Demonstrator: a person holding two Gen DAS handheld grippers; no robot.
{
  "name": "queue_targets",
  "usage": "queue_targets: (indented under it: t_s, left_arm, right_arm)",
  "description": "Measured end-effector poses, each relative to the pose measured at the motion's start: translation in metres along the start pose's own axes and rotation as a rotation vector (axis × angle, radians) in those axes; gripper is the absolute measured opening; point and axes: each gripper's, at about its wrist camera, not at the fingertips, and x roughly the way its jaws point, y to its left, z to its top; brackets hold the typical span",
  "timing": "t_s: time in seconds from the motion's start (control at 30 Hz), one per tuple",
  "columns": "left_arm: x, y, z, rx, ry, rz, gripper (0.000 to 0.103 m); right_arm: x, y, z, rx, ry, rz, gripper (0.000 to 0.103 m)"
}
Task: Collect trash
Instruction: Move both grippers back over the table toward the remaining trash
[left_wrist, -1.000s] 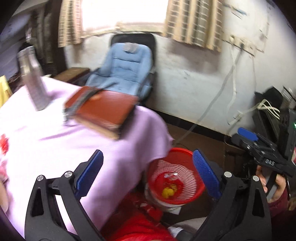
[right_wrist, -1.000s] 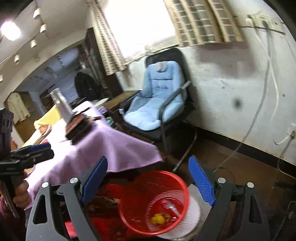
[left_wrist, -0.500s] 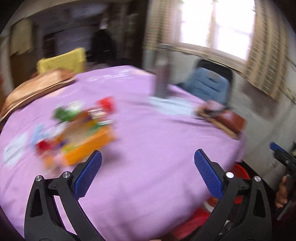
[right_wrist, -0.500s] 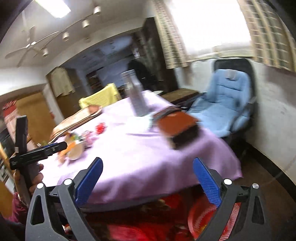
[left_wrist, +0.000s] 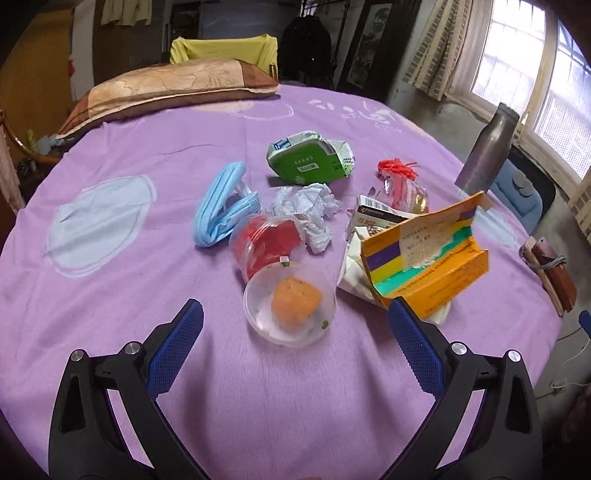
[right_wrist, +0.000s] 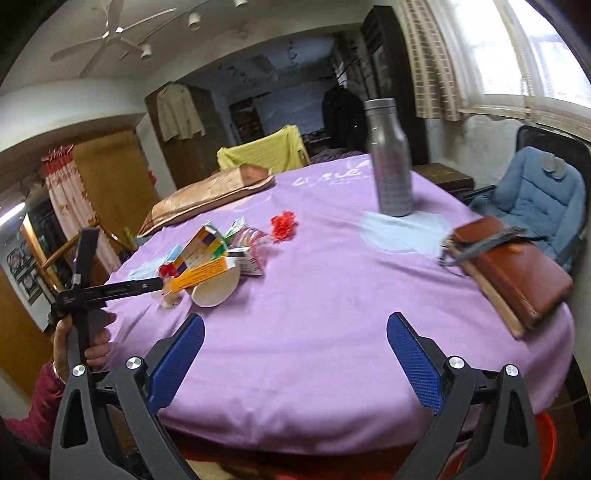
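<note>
Trash lies in a heap on the purple tablecloth (left_wrist: 110, 295): a clear plastic cup with an orange lump (left_wrist: 291, 306), a red cup (left_wrist: 266, 243), a blue face mask (left_wrist: 221, 203), crumpled white paper (left_wrist: 306, 203), a green carton (left_wrist: 306, 162), an orange box (left_wrist: 424, 258) and red string (left_wrist: 397, 168). My left gripper (left_wrist: 291, 332) is open and empty, just short of the clear cup. My right gripper (right_wrist: 295, 343) is open and empty over the table's near edge, well right of the heap (right_wrist: 207, 266). The left gripper (right_wrist: 110, 288) shows at the left of the right wrist view.
A metal bottle (right_wrist: 389, 158) stands at the far right of the table. A brown book (right_wrist: 509, 273) lies at the right edge. A pillow (left_wrist: 166, 88) lies at the back. The red bin's rim (right_wrist: 546, 443) shows below the table. A blue chair (right_wrist: 535, 199) stands behind.
Both grippers have swung up and left from the red bin on the floor to face the tabletop. The left one now faces the trash heap. Both stayed open.
</note>
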Motion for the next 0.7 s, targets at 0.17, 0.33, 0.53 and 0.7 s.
queue_targets:
  t_s: [0.17,0.33,0.53,0.7]
  left_arm:
    - [0.026,0.013,0.009,-0.012,0.086,0.01,0.096]
    - [0.022,0.046,0.01,0.021,0.071,0.111,0.097]
    - [0.01,0.084,0.004,-0.126,0.026,-0.004,0.097]
    - [0.003,0.081,0.007,-0.122,-0.011,-0.05,0.097]
  right_arm:
    - [0.019,0.014,0.012,-0.038,0.022,0.026,0.097]
    - [0.05,0.035,0.03,-0.077,0.057,0.076,0.097]
    - [0.105,0.072,0.048,-0.136,0.123,0.149,0.097]
    - [0.149,0.085,0.064,-0.113,0.171,0.167,0.097]
